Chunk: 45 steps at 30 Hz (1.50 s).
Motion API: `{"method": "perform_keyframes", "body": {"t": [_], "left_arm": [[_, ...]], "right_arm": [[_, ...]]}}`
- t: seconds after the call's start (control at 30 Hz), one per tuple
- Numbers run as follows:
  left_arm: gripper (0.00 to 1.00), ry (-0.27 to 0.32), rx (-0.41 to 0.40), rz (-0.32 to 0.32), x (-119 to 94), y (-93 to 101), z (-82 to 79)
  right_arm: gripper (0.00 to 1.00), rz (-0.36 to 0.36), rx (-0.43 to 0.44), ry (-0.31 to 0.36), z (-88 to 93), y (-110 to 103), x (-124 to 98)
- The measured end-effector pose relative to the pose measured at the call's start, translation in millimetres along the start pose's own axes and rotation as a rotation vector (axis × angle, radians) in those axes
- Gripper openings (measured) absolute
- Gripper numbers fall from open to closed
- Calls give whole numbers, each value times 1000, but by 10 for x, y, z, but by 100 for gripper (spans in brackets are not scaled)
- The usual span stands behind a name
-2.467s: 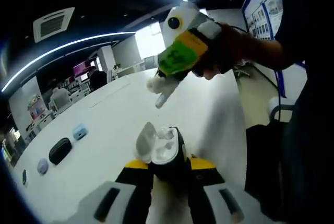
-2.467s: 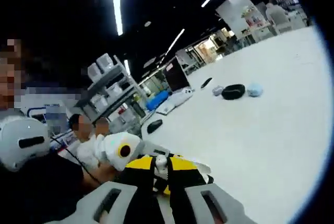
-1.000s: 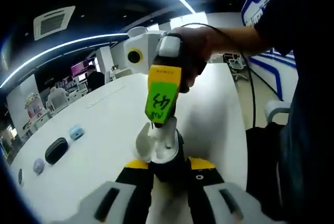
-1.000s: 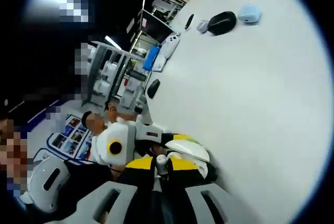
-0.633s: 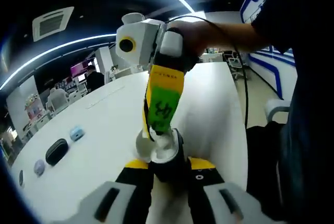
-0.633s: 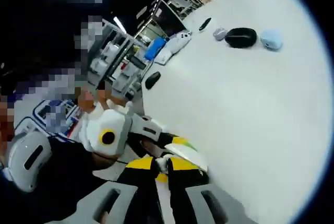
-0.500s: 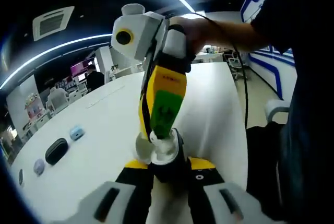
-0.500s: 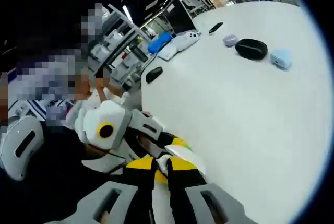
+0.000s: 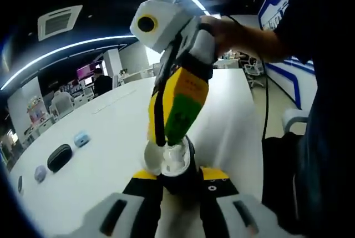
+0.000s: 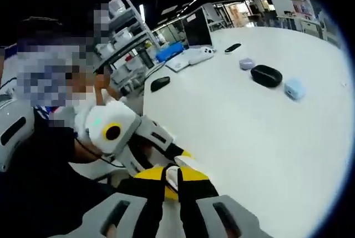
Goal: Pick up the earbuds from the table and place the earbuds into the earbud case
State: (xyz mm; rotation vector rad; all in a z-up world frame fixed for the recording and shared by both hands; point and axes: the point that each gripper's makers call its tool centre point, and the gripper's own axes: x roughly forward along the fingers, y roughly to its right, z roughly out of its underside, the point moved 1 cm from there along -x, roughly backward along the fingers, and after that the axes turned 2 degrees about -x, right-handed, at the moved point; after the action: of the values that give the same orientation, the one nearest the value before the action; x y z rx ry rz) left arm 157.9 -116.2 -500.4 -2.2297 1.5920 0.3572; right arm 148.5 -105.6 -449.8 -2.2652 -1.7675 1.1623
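Earbud insertion. My left gripper [image 9: 178, 178] clamps the open earbud case [image 9: 175, 163] between its fingertips. My right gripper [image 9: 165, 140] points steeply down into the case, jaws nearly together on a white earbud [image 10: 172, 177] pinched at their tips. To seat it well, I judge I should line the stem up with its cavity, press straight down, and part the jaws only once it sits flush. The person's hand [image 9: 222, 30] holds the right gripper from above, wrist bent downward over the white table [image 9: 111, 127].

Right tool [image 9: 166, 141] hides the earbud case's [image 9: 176, 163] interior.
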Motion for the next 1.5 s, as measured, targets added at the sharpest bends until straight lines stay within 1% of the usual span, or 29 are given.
{"method": "perform_keyframes", "body": {"t": [0.17, 0.23, 0.27, 0.33, 0.37, 0.4, 0.43, 0.47, 0.5, 0.53, 0.57, 0.67, 0.7, 0.73, 0.77, 0.8, 0.87, 0.93, 1.03, 1.1, 1.13, 1.17, 1.2, 1.37, 1.43, 1.5], "left_arm": [[26, 2, -2, -2, 0, 4, 5], [26, 2, -2, -4, -1, 6, 6], [26, 3, -2, -5, -2, 6, 6], [26, 4, -3, -6, -3, 8, 7], [26, 5, -5, -7, -4, 8, 8], [26, 6, -7, -7, -5, 7, 8], [26, 8, -9, -6, -6, 8, 9], [26, 9, -11, -6, -6, 7, 9], [26, 12, -11, -6, -8, 8, 9], [26, 13, -12, -6, -8, 8, 8], [26, 13, -11, -5, -9, 9, 7], [26, 14, -6, -4, -10, 11, 3], [26, 14, -5, -4, -10, 12, 3], [26, 13, -3, -3, -11, 12, 1], [26, 11, 0, -3, -11, 13, 0], [26, 8, 5, -2, -10, 14, -3], [26, 2, 20, 0, -10, 17, -9], [26, -1, 26, 1, -9, 17, -12], [26, -9, 41, 5, -7, 19, -17], [26, -15, 56, 10, -4, 20, -23], [26, -18, 62, 12, -2, 21, -26], [26, -21, 68, 13, -1, 22, -28], [26, -24, 73, 14, 1, 23, -31], [26, -42, 109, 18, 10, 33, -43], [26, -41, 103, 18, 11, 29, -40], [26, -33, 87, 19, 7, 25, -34]], "right_arm": [[8, 42, -31, 42, -14, 6, -91], [8, 69, -72, 58, -36, 39, -139], [8, 80, -115, 65, -50, 43, -160], [11, 113, -246, 60, -61, 23, -200], [13, 118, -307, 63, -75, 1, -205], [19, 130, -394, 74, -101, -25, -212], [24, 145, -438, 71, -104, -33, -220], [29, 172, -506, 57, -107, -26, -226], [34, 197, -582, 23, -86, -14, -225], [35, 214, -628, -6, -66, 4, -226], [36, 224, -650, -35, -43, 33, -224], [38, 236, -701, -83, -16, 101, -189], [40, 233, -721, -98, -6, 122, -167], [42, 212, -765, -129, 29, 142, -134], [45, 203, -788, -147, 50, 161, -108], [48, 200, -797, -165, 67, 180, -93], [48, 190, -845, -219, 107, 232, -57], [48, 188, -886, -255, 111, 270, -12], [47, 141, -912, -304, 163, 277, 53], [47, 135, -935, -328, 166, 301, 81], [45, 130, -950, -348, 177, 318, 89], [43, 119, -969, -385, 209, 342, 83], [41, 117, -962, -376, 206, 330, 106], [38, 91, -965, -427, 269, 309, 152], [36, 86, -966, -447, 304, 297, 158], [36, 101, -977, -450, 300, 294, 155]]}}
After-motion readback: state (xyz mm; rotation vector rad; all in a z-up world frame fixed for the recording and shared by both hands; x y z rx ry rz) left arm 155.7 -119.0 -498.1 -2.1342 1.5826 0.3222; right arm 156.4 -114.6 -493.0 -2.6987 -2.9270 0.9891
